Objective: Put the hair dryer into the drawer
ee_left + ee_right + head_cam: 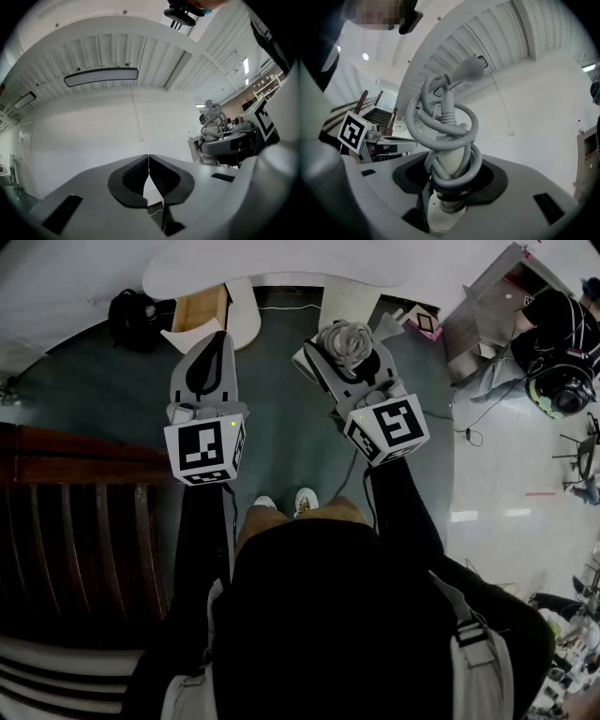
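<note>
Because the right hand-held gripper [449, 186] clamps the hair dryer [450, 161] by its wrapped handle, short of the drawer [200, 307], loose coils of cord [440, 117] could slip or snag the rim; the left hand-held gripper [148, 171] is closed, empty.

Two grippers, left gripper [148, 161] and right gripper [447, 185], are sharing the floor space with one hair dryer [446, 157], one drawer [200, 308] and two shoes [265, 503].

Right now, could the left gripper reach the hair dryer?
Probably yes. The hair dryer sits in the right gripper, just beside the left gripper, with only open floor between them. The left jaws are shut, though, and would need opening first.
</note>
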The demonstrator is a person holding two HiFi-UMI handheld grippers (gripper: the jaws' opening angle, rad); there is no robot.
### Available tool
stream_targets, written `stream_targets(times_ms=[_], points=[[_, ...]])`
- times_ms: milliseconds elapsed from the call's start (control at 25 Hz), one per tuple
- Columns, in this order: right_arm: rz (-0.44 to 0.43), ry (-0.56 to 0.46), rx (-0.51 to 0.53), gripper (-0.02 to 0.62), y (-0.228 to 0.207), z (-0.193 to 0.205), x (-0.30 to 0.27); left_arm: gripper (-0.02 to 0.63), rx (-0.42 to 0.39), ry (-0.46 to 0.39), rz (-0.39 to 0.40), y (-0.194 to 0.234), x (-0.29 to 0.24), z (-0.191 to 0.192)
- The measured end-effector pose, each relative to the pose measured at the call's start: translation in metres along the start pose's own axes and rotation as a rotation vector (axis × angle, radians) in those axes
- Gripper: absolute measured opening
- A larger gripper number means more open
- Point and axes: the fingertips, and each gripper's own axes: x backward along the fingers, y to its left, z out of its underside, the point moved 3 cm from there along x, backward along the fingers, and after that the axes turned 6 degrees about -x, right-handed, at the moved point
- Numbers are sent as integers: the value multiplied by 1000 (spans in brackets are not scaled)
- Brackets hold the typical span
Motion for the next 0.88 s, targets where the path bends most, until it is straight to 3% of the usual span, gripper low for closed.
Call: stream_targets(times_ms=[880], points=[[-32,7,-11,232,0,2,-3,15,4,9,-17,-1,2,1]])
